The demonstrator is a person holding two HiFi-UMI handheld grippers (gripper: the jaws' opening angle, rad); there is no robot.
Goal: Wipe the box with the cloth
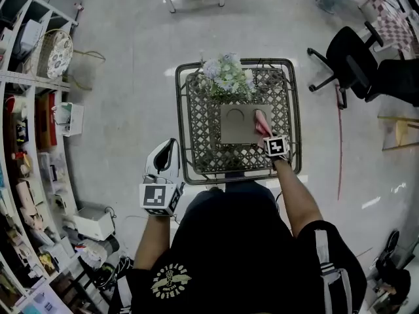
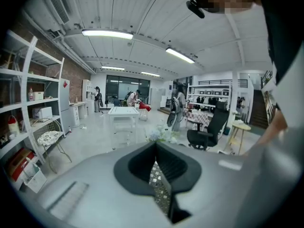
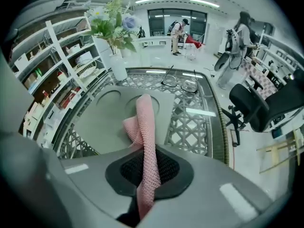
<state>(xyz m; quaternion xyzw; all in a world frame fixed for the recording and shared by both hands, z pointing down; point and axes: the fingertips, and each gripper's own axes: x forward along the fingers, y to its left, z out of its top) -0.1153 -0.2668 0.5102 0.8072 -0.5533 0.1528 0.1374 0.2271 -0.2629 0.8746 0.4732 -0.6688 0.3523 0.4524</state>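
A flat grey-brown box (image 1: 239,123) with two circular marks lies in the middle of the lattice-top table (image 1: 196,156); in the right gripper view the box (image 3: 102,122) fills the left centre. My right gripper (image 1: 265,134) is shut on a pink cloth (image 1: 262,123), and the cloth (image 3: 142,127) hangs onto the box's right edge. My left gripper (image 1: 163,162) is held off the table's left front corner, shut, with nothing between its jaws (image 2: 161,184).
A vase of pale flowers (image 1: 226,77) stands at the table's far edge behind the box. Eyeglasses (image 3: 180,83) lie on the far part of the tabletop. Shelving (image 1: 33,142) lines the left side. A black office chair (image 1: 350,61) is at the right.
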